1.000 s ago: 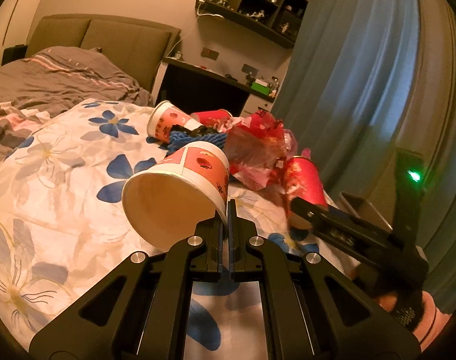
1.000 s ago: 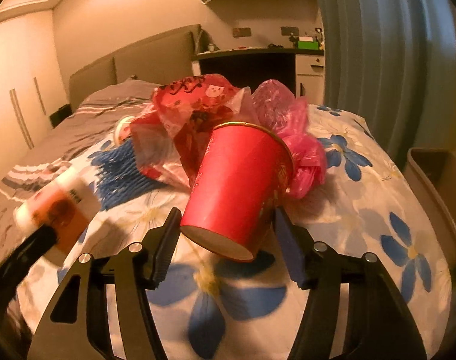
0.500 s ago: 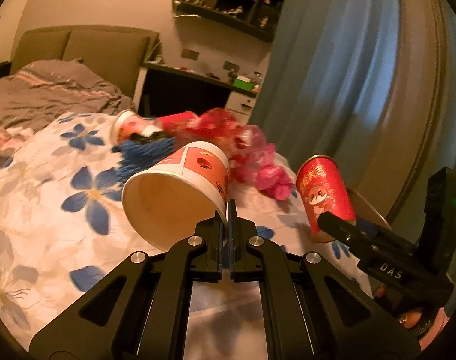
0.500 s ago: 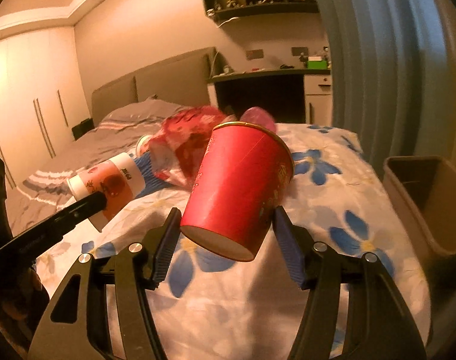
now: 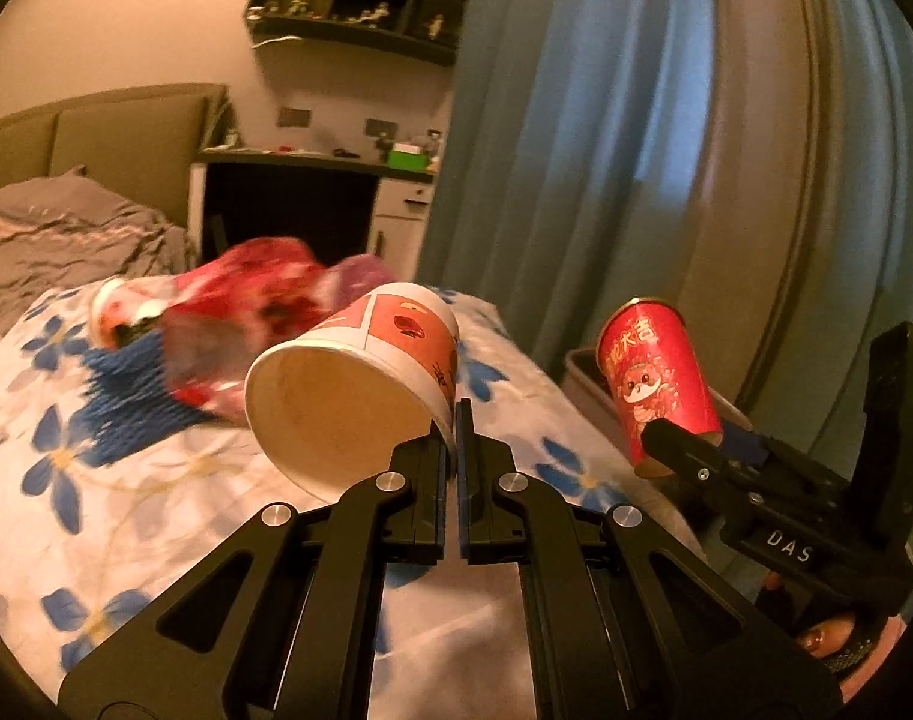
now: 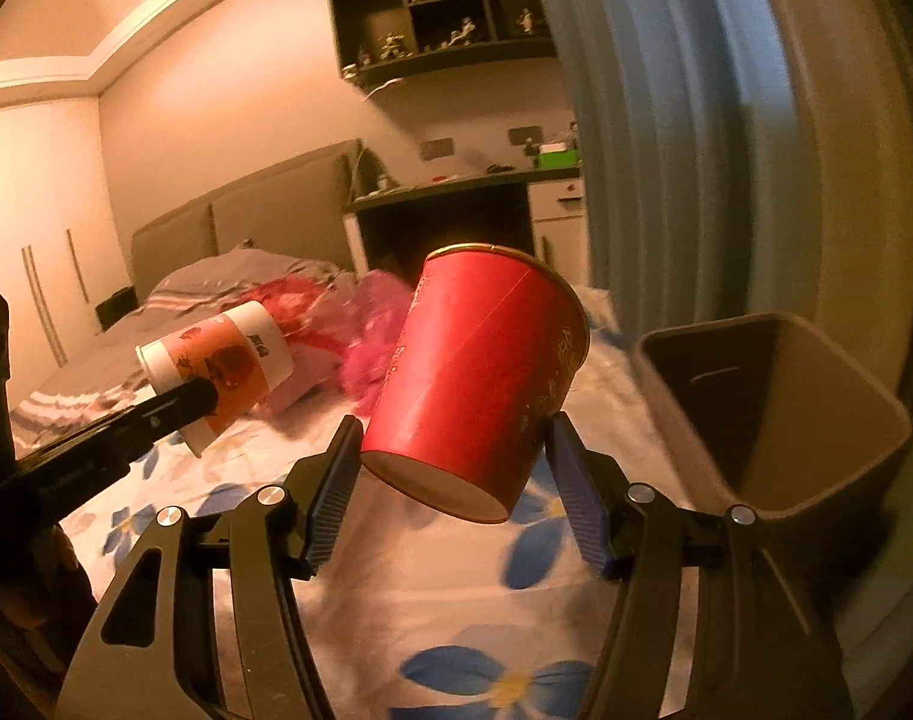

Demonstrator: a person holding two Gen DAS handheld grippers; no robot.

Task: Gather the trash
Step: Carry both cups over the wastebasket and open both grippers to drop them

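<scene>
Gripping red cup (image 6: 480, 384), left claw (image 5: 456, 420) pinching white cup (image 5: 360, 384), bin (image 6: 780, 408) looks empty

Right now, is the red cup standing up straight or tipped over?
Tipped. The red cup leans between the right tool's pads, its gold rim pointing up and away, its flat bottom toward the camera, in the air above the bed.

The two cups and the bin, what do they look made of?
White-and-orange cup: seemingly paper, matte; rolled rim, plain tan inside, thin wall pinched flat by the left tongs.
Red cup: likely coated paper, slight sheen; visible side seam, gold rim.
Bin: probably plastic, smooth grey-brown walls; hard to tell in this light.
</scene>
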